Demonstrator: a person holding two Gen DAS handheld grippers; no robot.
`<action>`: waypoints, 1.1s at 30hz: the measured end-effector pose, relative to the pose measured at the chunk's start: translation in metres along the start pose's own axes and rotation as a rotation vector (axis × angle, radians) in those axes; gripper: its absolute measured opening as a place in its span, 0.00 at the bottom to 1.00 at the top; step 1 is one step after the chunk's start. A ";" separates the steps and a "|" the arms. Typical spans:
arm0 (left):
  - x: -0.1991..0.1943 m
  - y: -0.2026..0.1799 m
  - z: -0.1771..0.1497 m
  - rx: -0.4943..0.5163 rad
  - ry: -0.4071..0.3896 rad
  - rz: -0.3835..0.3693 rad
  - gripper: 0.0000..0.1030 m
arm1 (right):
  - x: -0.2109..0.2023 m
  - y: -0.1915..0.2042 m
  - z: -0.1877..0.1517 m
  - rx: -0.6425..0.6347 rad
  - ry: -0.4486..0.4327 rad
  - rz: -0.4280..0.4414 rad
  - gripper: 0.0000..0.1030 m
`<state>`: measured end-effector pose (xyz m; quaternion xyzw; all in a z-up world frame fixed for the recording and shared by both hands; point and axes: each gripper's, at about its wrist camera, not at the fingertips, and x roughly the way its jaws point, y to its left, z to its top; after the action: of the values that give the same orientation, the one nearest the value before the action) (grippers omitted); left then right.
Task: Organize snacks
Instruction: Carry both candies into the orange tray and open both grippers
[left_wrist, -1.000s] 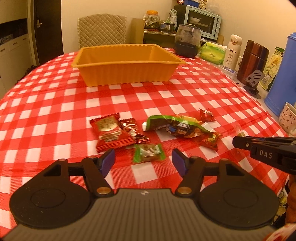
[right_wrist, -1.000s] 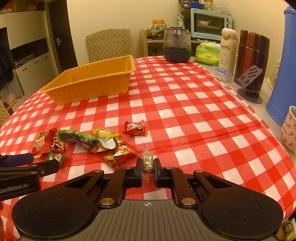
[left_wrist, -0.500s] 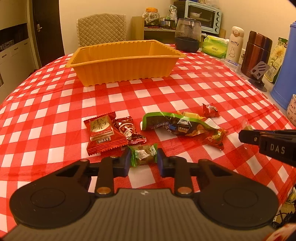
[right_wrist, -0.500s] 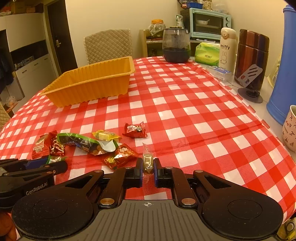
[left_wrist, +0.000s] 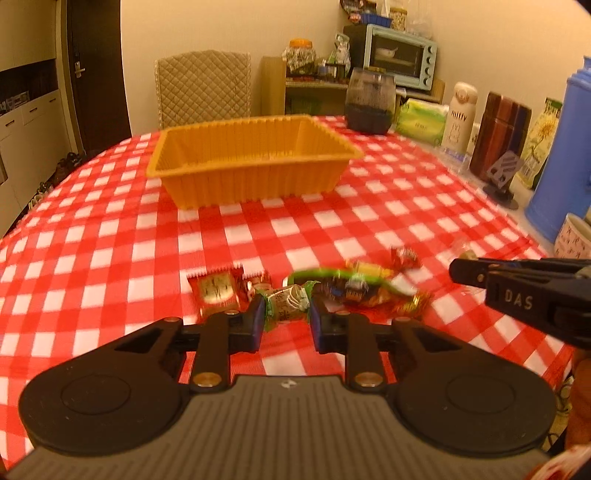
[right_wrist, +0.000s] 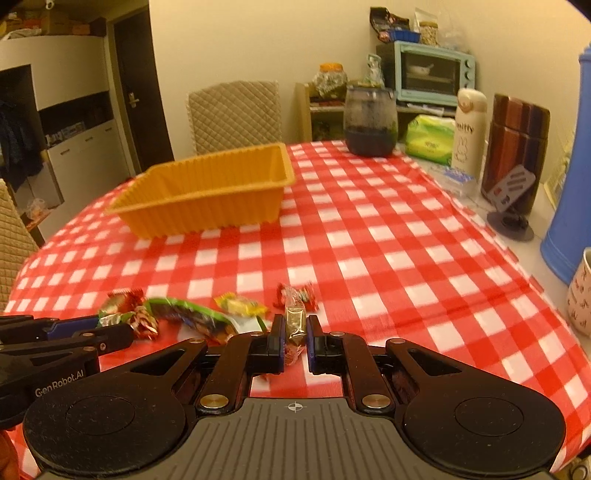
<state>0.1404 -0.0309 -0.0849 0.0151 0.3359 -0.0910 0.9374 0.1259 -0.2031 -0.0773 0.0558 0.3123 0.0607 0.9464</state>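
The left tool (left_wrist: 286, 314) is clenched on a green candy (left_wrist: 286, 301); the right tool (right_wrist: 294, 338) grips a clear-wrapped candy (right_wrist: 294, 321), both above the tabletop (right_wrist: 388, 258).

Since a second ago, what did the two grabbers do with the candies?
The left gripper closed its open fingers on the green-wrapped candy and lifted it off the table. The right gripper, already shut on the clear-wrapped candy, rose with it. The orange basket and the other snacks stayed put.
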 end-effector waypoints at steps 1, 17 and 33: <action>-0.002 0.001 0.004 -0.002 -0.006 -0.002 0.22 | -0.001 0.001 0.004 -0.002 -0.008 0.003 0.11; 0.010 0.031 0.087 0.023 -0.085 0.018 0.22 | 0.019 0.018 0.082 -0.064 -0.108 0.081 0.11; 0.072 0.068 0.146 -0.012 -0.087 0.004 0.22 | 0.098 0.038 0.156 -0.075 -0.103 0.146 0.11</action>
<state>0.2987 0.0113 -0.0199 0.0059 0.2953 -0.0877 0.9513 0.2940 -0.1614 -0.0045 0.0457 0.2559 0.1381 0.9557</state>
